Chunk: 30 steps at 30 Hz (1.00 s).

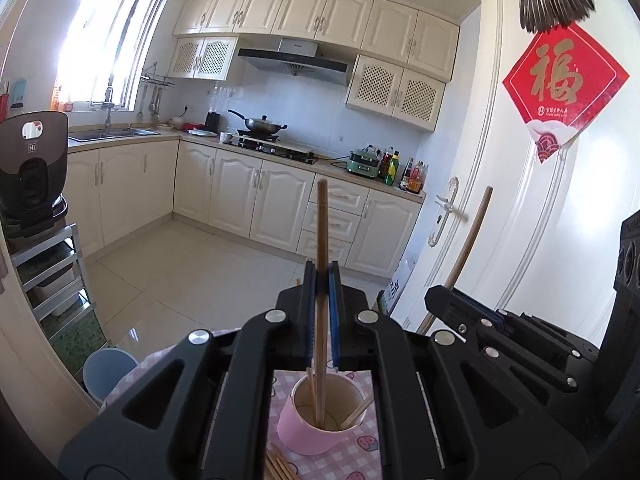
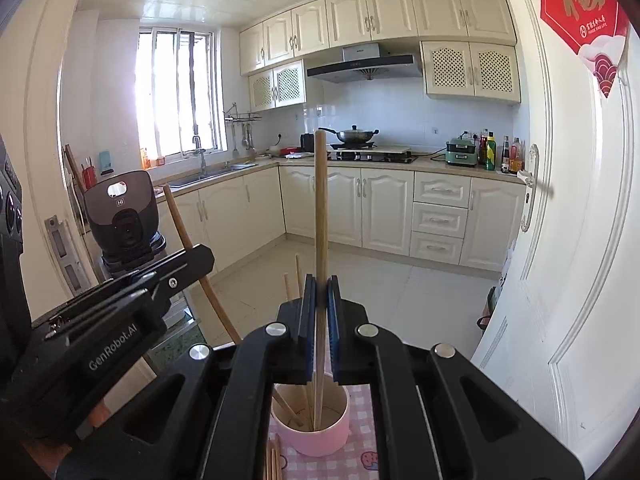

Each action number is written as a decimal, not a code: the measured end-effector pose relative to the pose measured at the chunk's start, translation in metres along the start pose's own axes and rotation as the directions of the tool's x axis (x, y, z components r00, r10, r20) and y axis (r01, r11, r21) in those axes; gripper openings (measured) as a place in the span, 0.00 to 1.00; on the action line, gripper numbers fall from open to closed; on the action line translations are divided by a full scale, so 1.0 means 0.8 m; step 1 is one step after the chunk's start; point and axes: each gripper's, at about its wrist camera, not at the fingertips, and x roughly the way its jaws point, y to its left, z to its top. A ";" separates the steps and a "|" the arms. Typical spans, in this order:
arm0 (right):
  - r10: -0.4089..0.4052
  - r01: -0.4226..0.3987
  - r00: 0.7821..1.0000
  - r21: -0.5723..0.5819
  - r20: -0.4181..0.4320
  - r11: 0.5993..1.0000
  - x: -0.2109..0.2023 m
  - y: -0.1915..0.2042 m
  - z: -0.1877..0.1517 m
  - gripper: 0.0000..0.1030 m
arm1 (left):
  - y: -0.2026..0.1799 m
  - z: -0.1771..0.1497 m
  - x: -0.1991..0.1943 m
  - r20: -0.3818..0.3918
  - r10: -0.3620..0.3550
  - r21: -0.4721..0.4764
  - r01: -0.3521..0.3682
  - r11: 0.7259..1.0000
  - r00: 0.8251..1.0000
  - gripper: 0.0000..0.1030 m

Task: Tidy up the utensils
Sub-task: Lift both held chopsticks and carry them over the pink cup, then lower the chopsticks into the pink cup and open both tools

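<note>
My left gripper (image 1: 322,272) is shut on an upright wooden chopstick (image 1: 322,220) whose lower end reaches into the pink cup (image 1: 304,428). To its right, my right gripper (image 1: 440,294) holds a second chopstick (image 1: 472,232). In the right wrist view my right gripper (image 2: 320,284) is shut on that chopstick (image 2: 320,200), its lower end also inside the pink cup (image 2: 320,440). The left gripper (image 2: 196,256) shows at the left with its tilted chopstick (image 2: 180,220). Other chopsticks (image 2: 286,404) lean in the cup. Loose chopsticks (image 1: 280,466) lie in front of it.
The cup stands on a pink checked tablecloth (image 1: 352,460). A blue bin (image 1: 106,372) sits on the floor at the left, below a metal rack with a rice cooker (image 1: 34,168). A white door (image 1: 520,200) stands close on the right.
</note>
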 end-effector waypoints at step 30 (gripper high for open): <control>0.020 -0.013 0.991 0.050 -0.135 0.999 0.019 -0.020 -0.056 0.04 | 0.002 -0.058 0.013 -0.130 0.008 0.076 0.002 0.997 0.991 0.07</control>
